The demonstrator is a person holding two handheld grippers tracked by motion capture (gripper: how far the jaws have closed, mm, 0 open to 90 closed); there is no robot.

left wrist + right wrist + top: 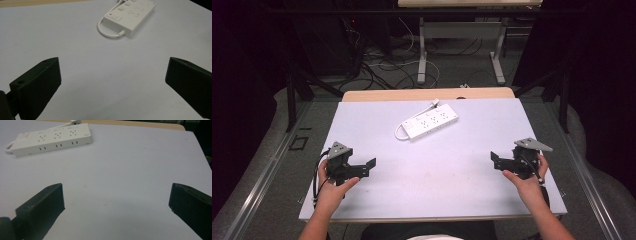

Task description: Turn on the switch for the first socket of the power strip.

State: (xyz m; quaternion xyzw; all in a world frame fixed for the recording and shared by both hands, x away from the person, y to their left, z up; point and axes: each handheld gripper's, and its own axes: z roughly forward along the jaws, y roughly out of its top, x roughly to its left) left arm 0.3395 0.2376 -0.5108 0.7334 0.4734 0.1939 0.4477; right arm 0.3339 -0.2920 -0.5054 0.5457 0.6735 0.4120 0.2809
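A white power strip (430, 123) lies at the middle back of the white table top (432, 165), its short cable looped at its left end. My left gripper (371, 165) rests low at the near left, held in a hand, jaws wide apart with nothing between them. In the left gripper view the power strip (128, 16) lies ahead and to the right of the open gripper (112, 82). My right gripper (495, 161) sits at the near right, also open and empty. The right gripper view has the power strip (51, 141) at its far left, beyond the open gripper (116, 202).
A wooden table edge (427, 94) shows behind the white top. Beyond it stand a desk's metal legs (422, 55) among loose cables on the floor. Dark frame posts (291, 100) flank the table on both sides.
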